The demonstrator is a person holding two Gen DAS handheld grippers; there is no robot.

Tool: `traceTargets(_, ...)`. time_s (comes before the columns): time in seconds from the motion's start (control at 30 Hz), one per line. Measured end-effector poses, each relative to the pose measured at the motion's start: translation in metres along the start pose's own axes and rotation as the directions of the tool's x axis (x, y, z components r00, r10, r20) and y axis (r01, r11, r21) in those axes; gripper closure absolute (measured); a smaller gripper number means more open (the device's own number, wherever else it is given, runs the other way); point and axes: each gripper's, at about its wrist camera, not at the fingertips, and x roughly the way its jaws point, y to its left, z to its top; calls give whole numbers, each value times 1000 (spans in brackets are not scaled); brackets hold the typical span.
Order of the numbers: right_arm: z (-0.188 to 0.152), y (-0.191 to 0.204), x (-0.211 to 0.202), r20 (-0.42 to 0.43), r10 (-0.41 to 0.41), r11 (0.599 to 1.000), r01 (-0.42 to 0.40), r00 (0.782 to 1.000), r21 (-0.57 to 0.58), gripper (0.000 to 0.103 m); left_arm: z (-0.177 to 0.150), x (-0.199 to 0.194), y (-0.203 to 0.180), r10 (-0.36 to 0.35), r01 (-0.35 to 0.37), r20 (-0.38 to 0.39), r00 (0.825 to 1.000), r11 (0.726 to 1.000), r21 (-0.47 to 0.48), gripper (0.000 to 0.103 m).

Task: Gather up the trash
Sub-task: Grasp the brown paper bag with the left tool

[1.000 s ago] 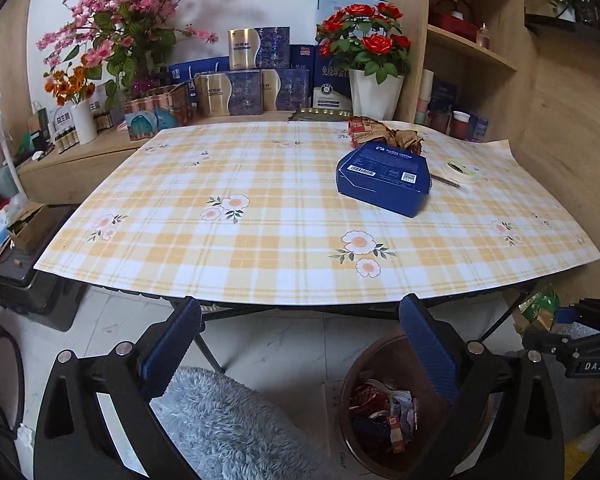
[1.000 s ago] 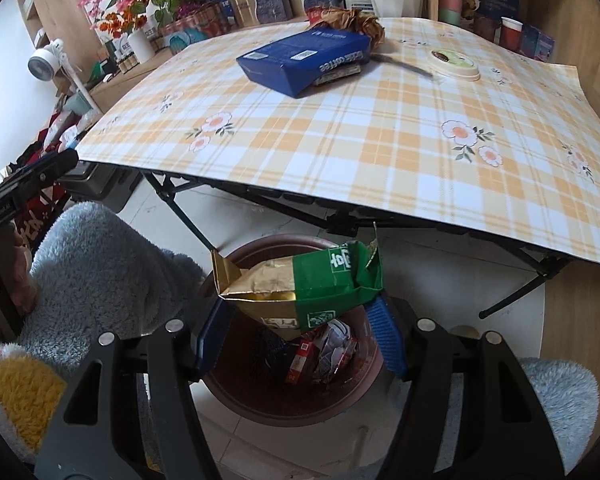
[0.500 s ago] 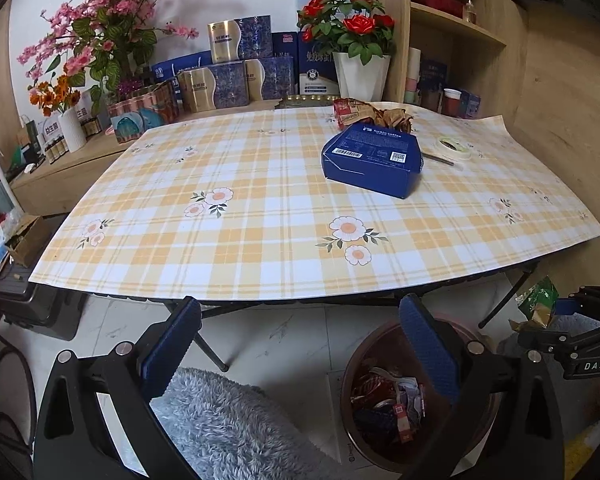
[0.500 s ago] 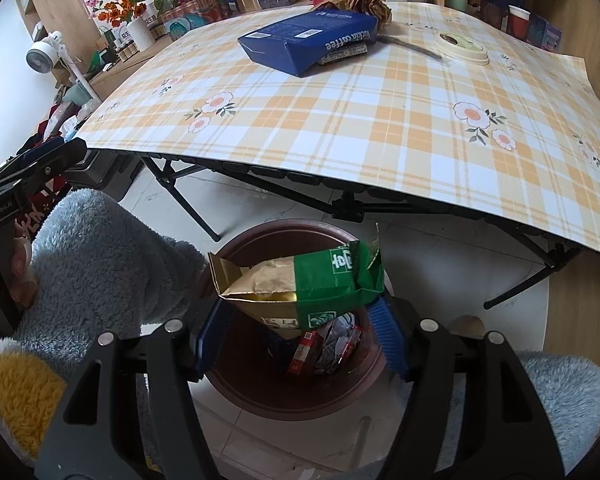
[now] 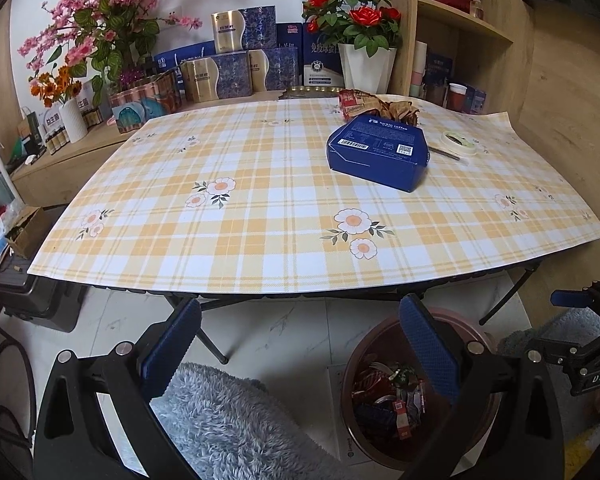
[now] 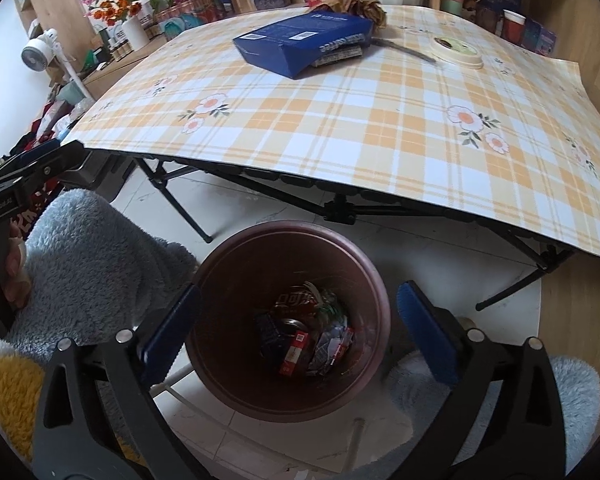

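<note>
Right tongs point(image 6: 298, 316), black arms with blue ribbed pads, pointing steeply down over the round reddish-brown plastic waste bin point(image 6: 364, 264) on the pale tiled floor; the jaws are opening and stand wide, with nothing between the pads. Directly below the gap, at the bottom of the bin, lies a heap of crumpled wrappers point(image 6: 304, 332) in red, dark blue and silver; one red packet bears white lettering too distorted to read.

Left tongs point(image 5: 300, 344), of the same build, jaws wide and empty. Beneath their gap is bare floor; the bin point(image 5: 352, 364) lies behind the right pad, with its wrappers point(image 5: 388, 396) visible. The right tongs appear at the far right edge of this view, their body marked "DAS". A fluffy grey-blue sleeve point(image 5: 228, 424) sits under the left pad.

Ahead of and above both tongs stands a folding table with a yellow-and-white plaid cloth printed with flowers point(image 5: 260, 184). On its far side, ahead and to the right of the left tongs, rests a flat dark blue cardboard box point(image 5: 376, 152) printed "luckin coffee", with a barcode label and a square code on top. Just behind the box lie crumpled brown paper point(image 5: 396, 110) and a red packet point(image 5: 350, 102). To the box's right is a round cream lid point(image 5: 458, 142), with a thin dark stick point(image 5: 444, 153) between box and lid.

Beyond the table: blue-and-gold gift boxes point(image 5: 228, 56), a white vase of red roses point(image 5: 364, 68), and pink blossoms point(image 5: 100, 20); their printing is illegible.
</note>
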Motion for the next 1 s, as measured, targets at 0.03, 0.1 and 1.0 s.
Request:
traceTargets(0.03,0,-1,0,0,-8,1000,8,1000,6,6,0,0,0,-2,2,-1,1000,1000,0,6)
traceTargets(0.1,1,-5,-1,8,-24,1000,24,1000,16,6,0,1,0,-4,4,-4,1000,1000,0,6)
traceTargets(1.0,72,-97,-38,210,-130,988,108,969,114,6,128,59,-23,-231,223,-64,971,969,-111,6)
